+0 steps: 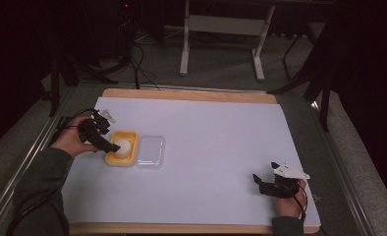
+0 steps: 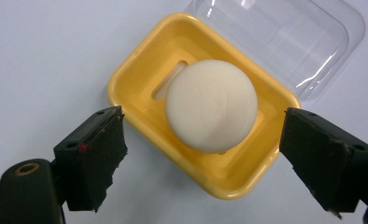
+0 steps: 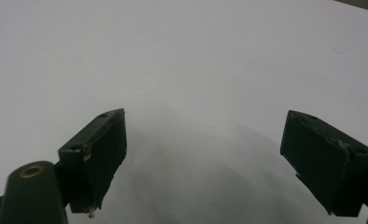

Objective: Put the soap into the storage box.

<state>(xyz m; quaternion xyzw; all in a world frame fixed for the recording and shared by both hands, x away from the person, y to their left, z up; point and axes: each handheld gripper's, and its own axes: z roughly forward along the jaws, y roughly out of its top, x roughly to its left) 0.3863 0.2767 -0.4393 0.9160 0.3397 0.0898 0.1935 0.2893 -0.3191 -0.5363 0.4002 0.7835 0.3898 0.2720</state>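
A round white soap bar [image 2: 211,105] lies in a yellow soap dish [image 2: 126,88] on the white table sheet. In the high view the dish [image 1: 114,158] sits at the left with the soap [image 1: 124,146] inside it. My left gripper [image 2: 203,113] hovers just over the dish, its jaws open on either side of the soap without touching it. In the high view the left gripper [image 1: 110,140] is at the dish's left edge. My right gripper [image 1: 259,183] rests near the front right, and its jaws [image 3: 205,115] stand open over bare sheet with nothing between them.
A clear plastic lid [image 1: 150,152] lies flat against the dish's right side; the left gripper view has the lid [image 2: 285,37] beyond the dish. The white sheet [image 1: 216,132] covers a wooden board. Dark floor and table legs lie behind.
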